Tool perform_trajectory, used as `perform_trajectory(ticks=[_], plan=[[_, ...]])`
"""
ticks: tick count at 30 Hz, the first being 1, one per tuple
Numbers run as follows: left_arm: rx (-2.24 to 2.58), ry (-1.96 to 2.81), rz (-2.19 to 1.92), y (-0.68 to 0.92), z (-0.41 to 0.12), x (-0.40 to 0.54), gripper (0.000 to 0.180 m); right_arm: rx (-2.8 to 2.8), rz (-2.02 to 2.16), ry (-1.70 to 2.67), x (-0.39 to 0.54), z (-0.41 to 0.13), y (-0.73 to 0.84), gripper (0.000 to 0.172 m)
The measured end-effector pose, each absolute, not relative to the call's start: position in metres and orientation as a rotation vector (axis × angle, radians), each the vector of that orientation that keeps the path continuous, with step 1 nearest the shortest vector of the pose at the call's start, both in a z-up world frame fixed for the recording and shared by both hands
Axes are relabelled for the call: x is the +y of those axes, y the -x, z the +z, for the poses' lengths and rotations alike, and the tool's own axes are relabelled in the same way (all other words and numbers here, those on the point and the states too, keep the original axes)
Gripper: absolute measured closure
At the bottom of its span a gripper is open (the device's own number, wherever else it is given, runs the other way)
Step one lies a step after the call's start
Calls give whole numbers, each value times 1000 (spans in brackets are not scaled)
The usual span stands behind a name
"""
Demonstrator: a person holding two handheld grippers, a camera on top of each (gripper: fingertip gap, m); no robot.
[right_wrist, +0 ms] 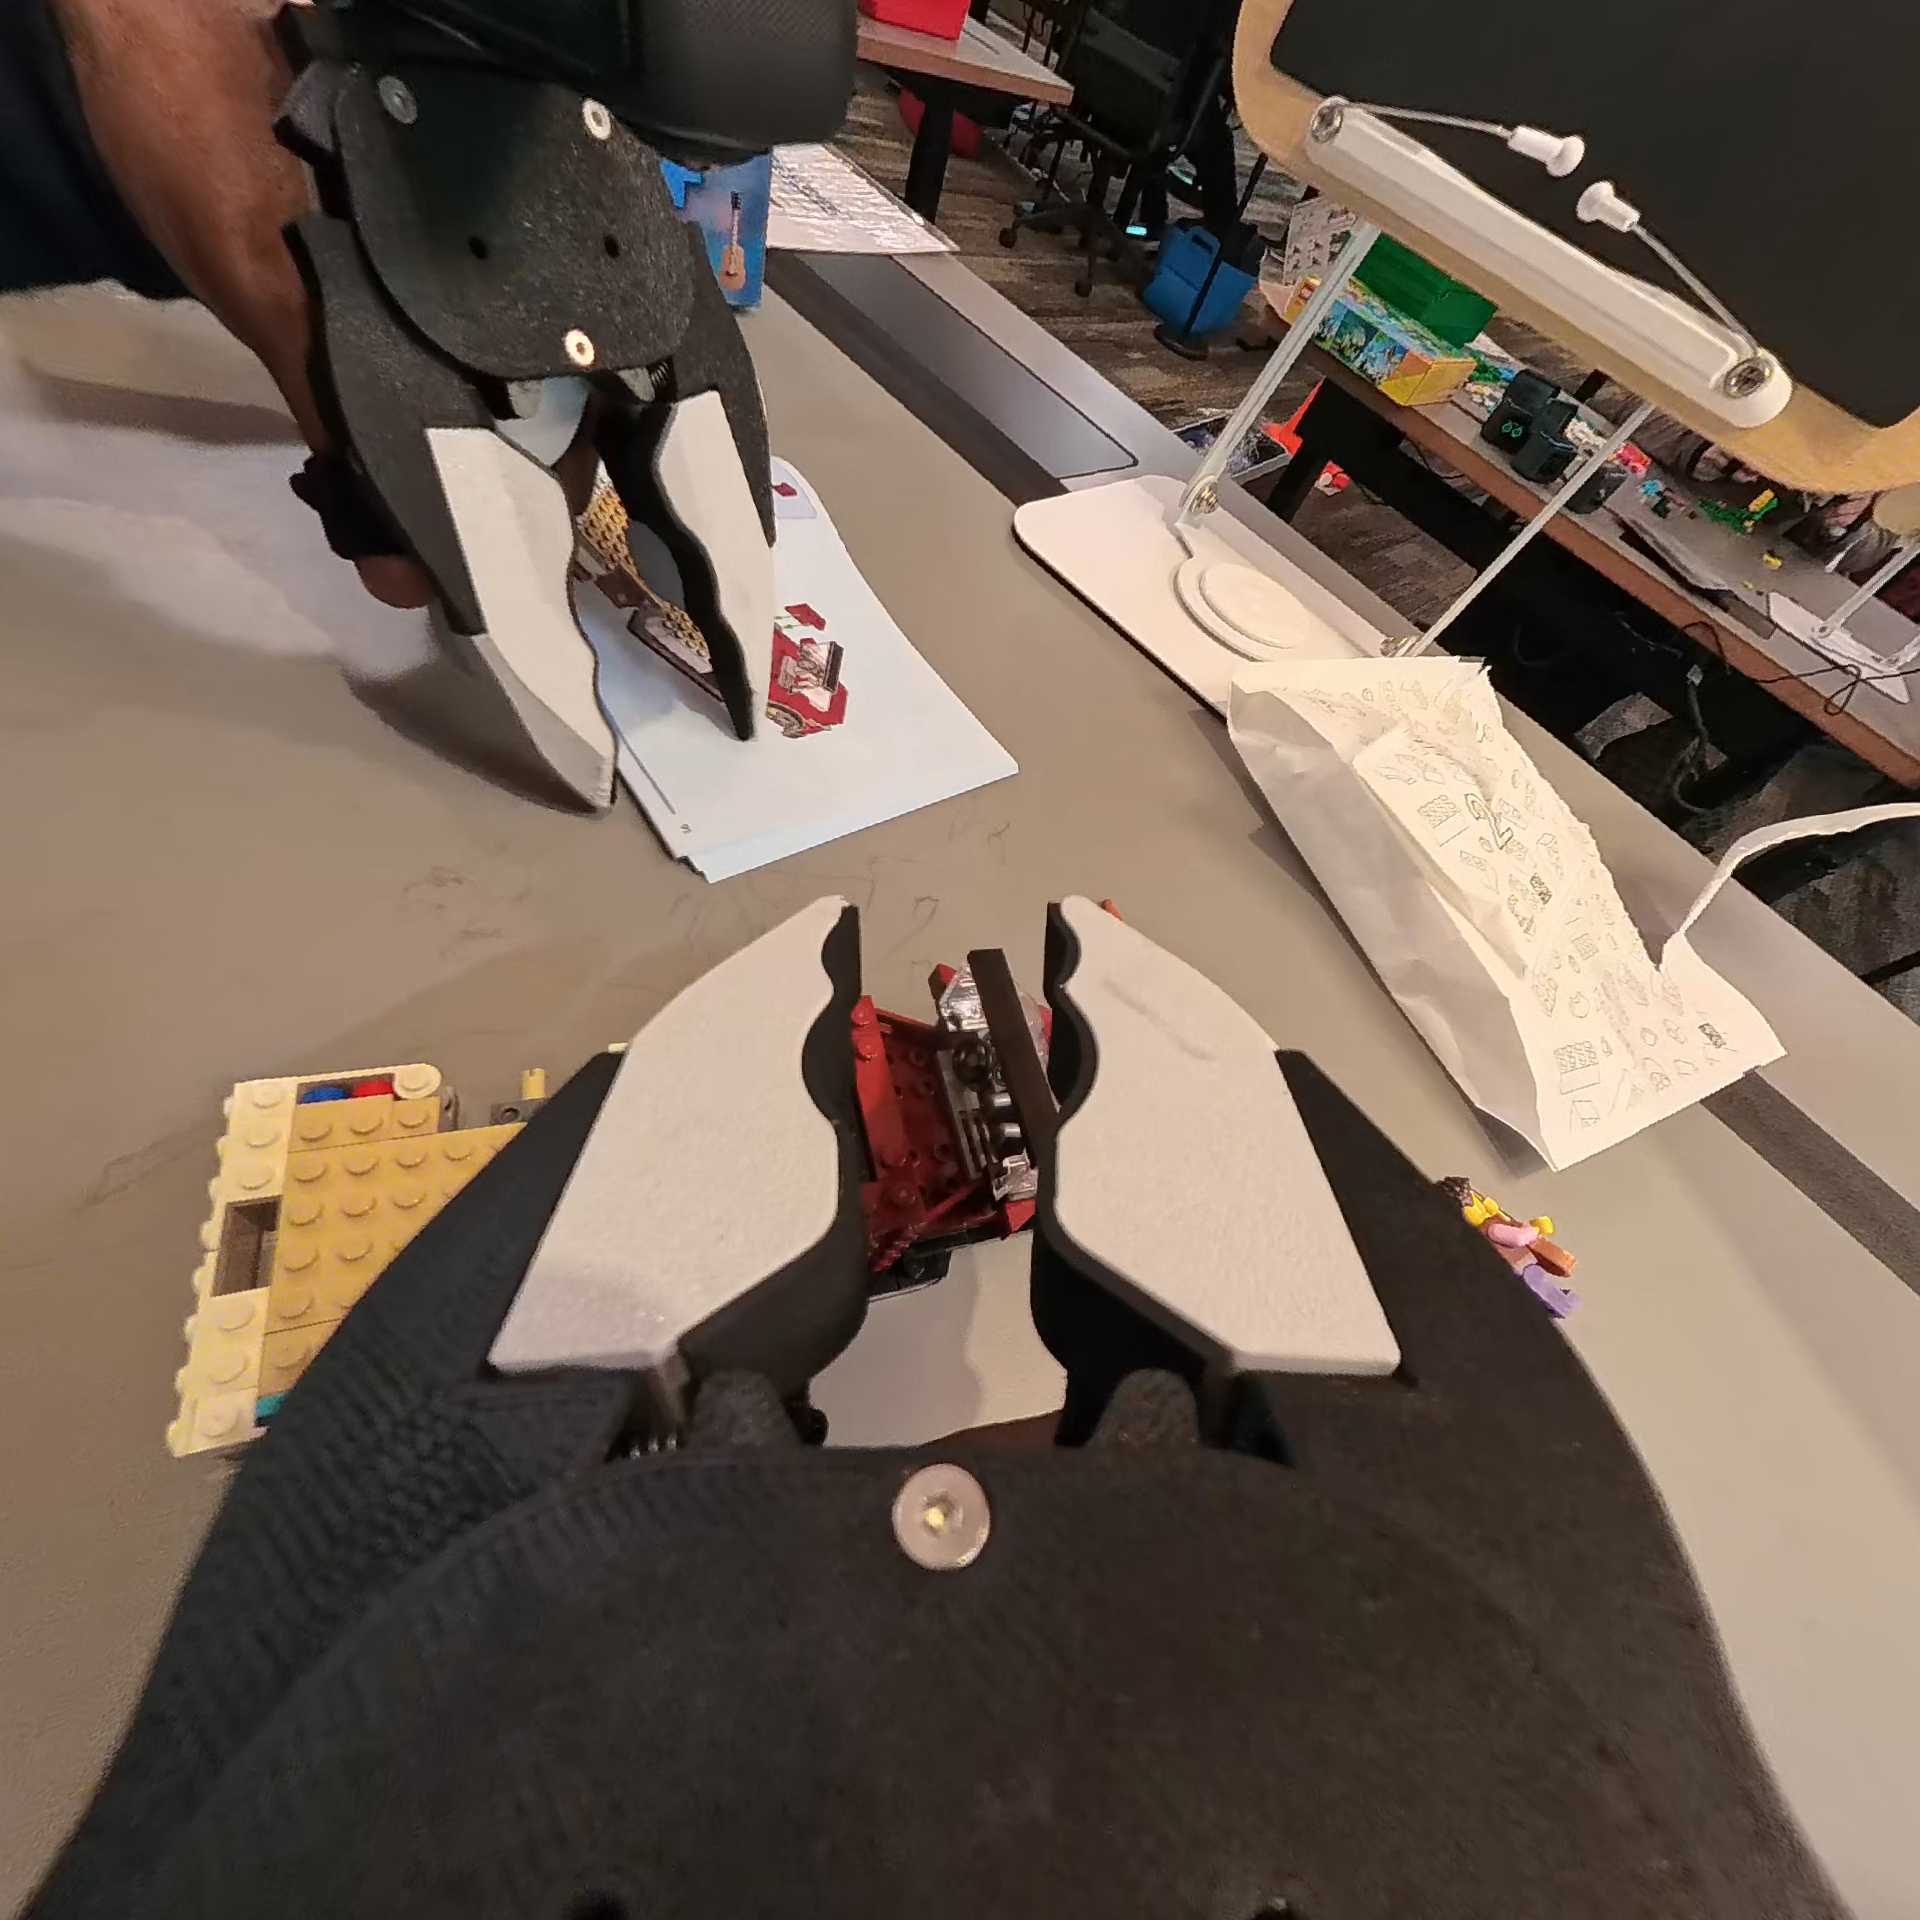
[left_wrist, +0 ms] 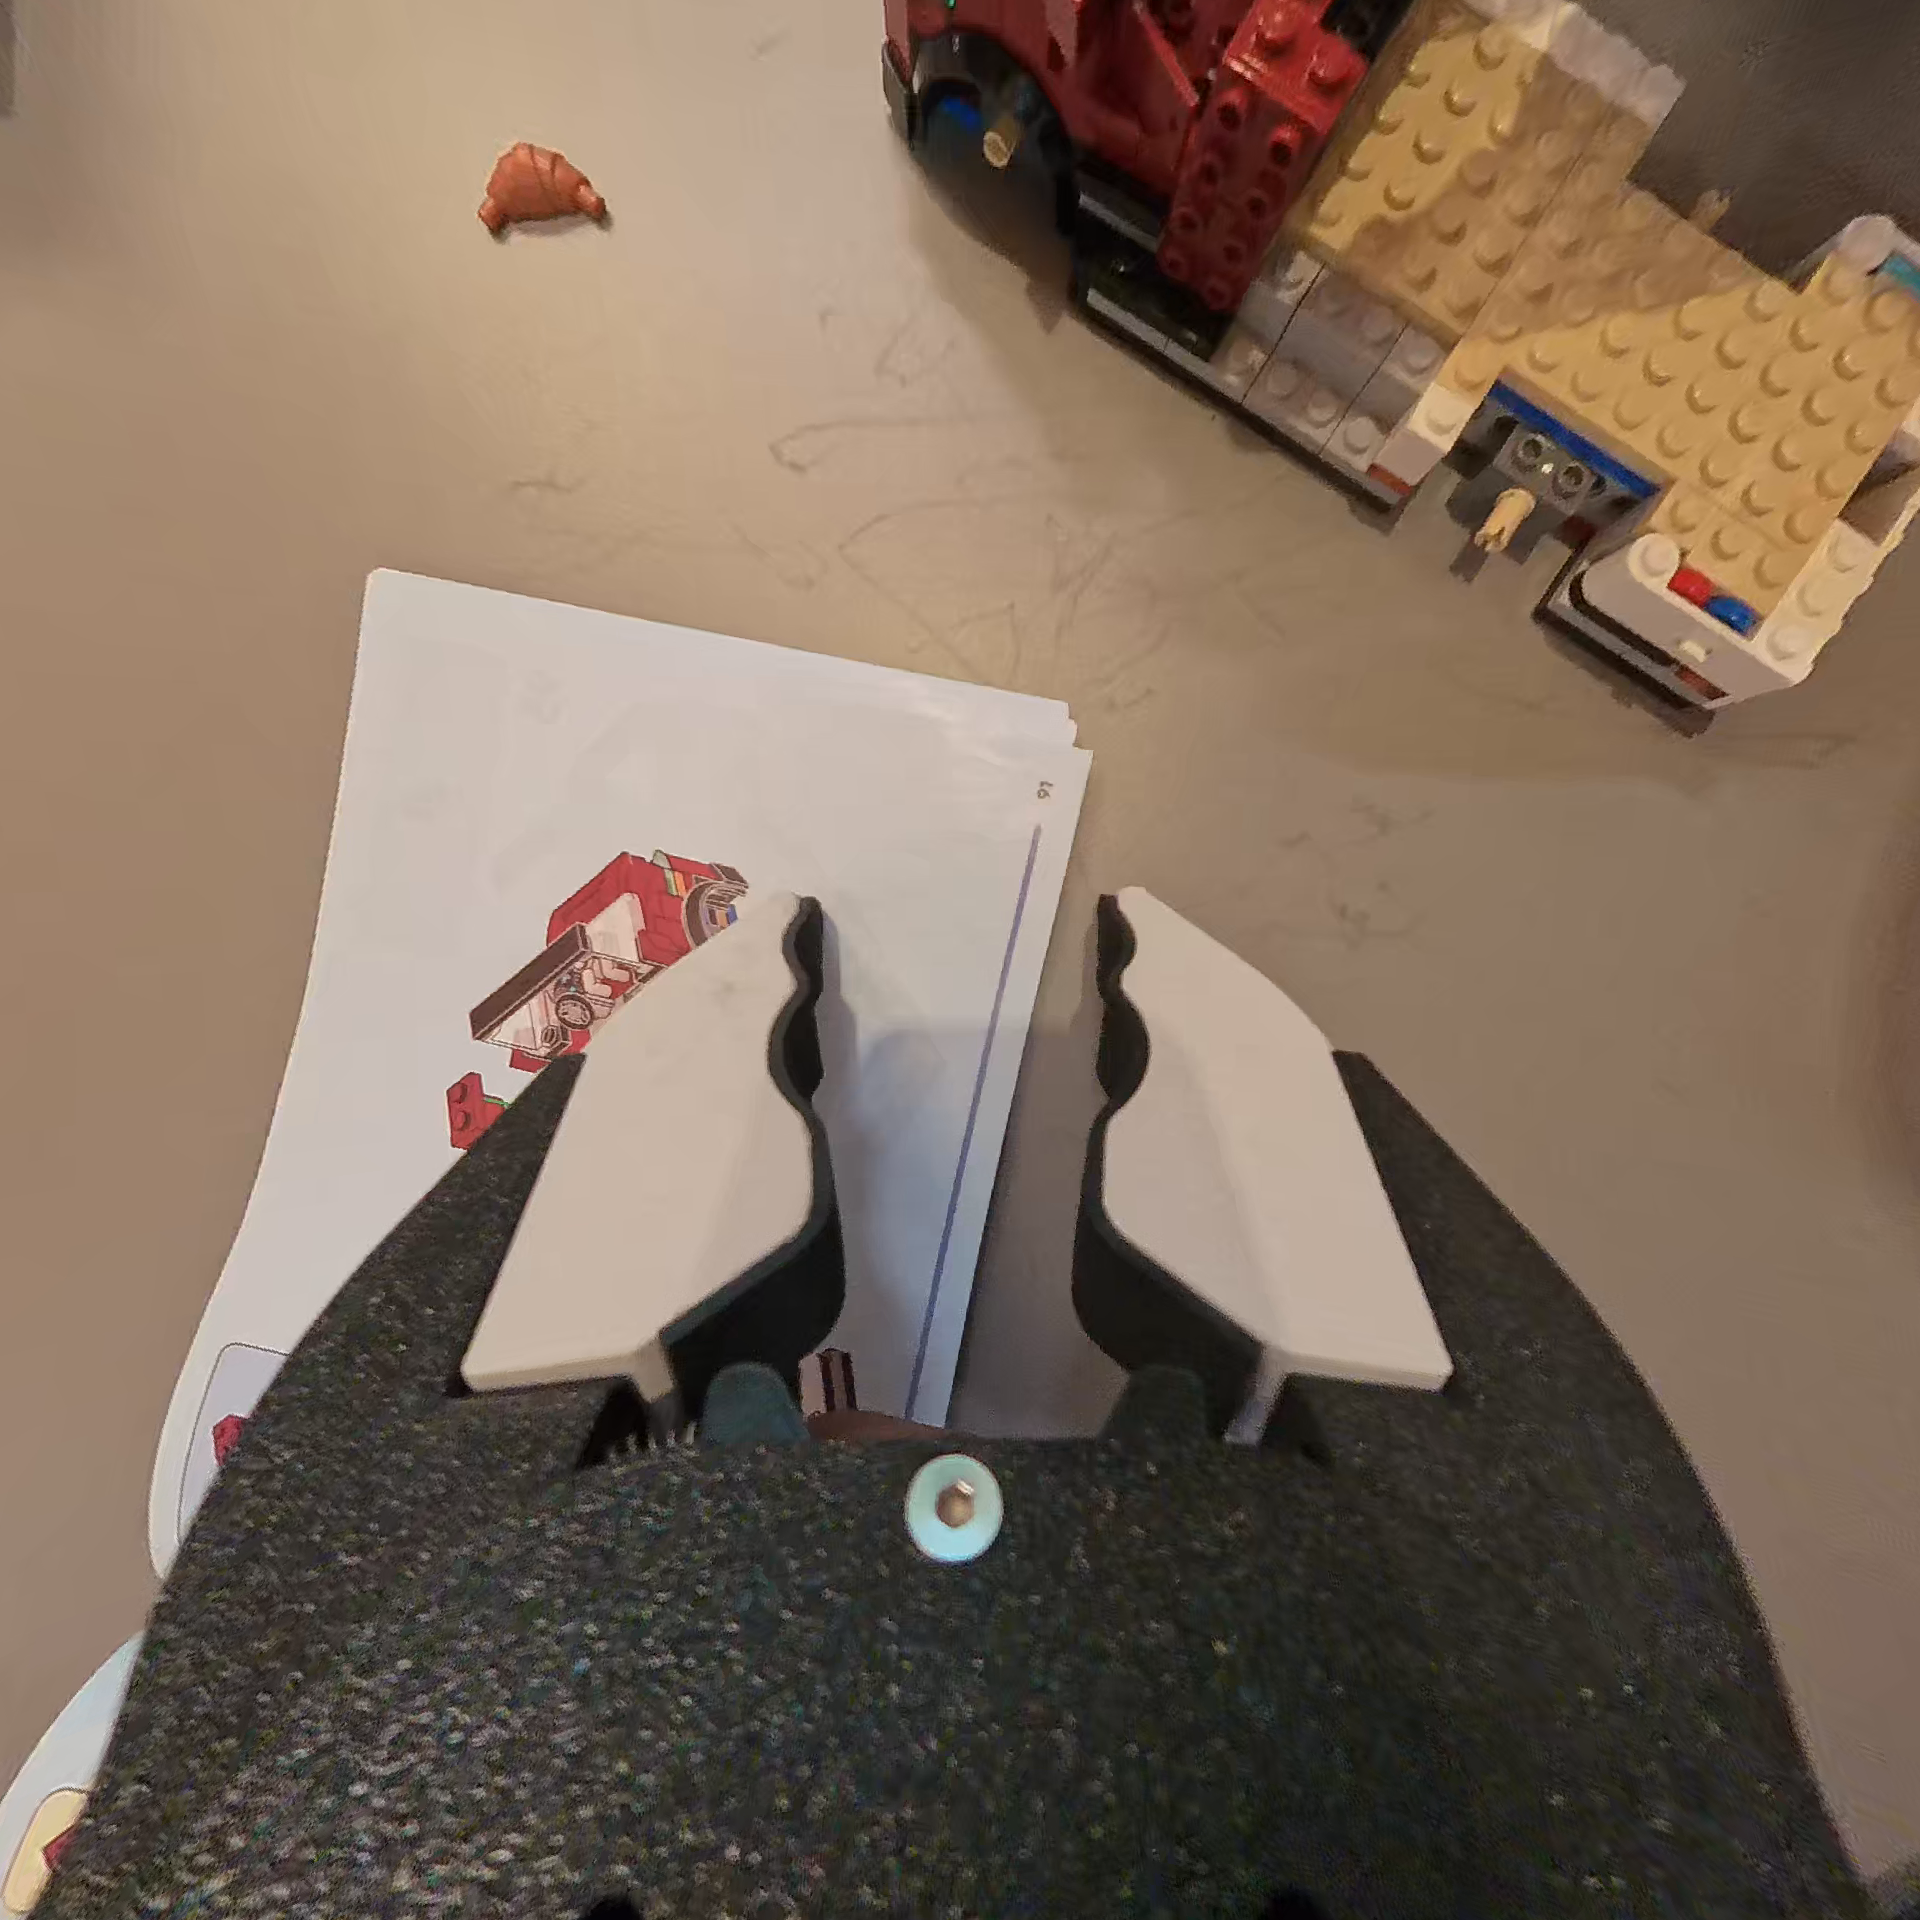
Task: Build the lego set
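My left gripper (left_wrist: 958,914) is open and empty, pointing down over a white instruction booklet (left_wrist: 675,779). Its fingers straddle the booklet's right edge. It also shows in the right wrist view (right_wrist: 670,758), with one fingertip on the booklet (right_wrist: 862,748) and the other at its edge. My right gripper (right_wrist: 951,909) is shut on a dark red brick vehicle (right_wrist: 914,1122); both pads touch its sides. The vehicle (left_wrist: 1226,135) stands against a tan-roofed brick building (left_wrist: 1662,364), which also shows in the right wrist view (right_wrist: 343,1195).
A small brown croissant piece (left_wrist: 540,187) lies on the grey table (left_wrist: 416,416). A white printed paper bag (right_wrist: 1475,904) and a minifigure (right_wrist: 1517,1242) lie to the right. A white stand base (right_wrist: 1122,551) is behind. A person's arm (right_wrist: 208,208) holds the left gripper. Tip to tip, the grippers are about 15 cm apart. The tan-roofed brick building (left_wrist: 1662,364) sits 9 cm or so from the ends of my right fingers.
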State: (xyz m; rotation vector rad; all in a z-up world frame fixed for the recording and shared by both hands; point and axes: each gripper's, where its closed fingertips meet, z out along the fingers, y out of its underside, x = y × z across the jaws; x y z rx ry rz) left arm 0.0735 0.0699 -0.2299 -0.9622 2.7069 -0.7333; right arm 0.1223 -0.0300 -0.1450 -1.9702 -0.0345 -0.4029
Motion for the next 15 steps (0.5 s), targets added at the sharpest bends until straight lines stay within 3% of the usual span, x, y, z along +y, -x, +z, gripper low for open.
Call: perform_trajectory(ticks=[15], plan=[[2718, 995, -778, -72, -228, 71, 141, -39, -403, 1975, -30, -146, -122, 138]])
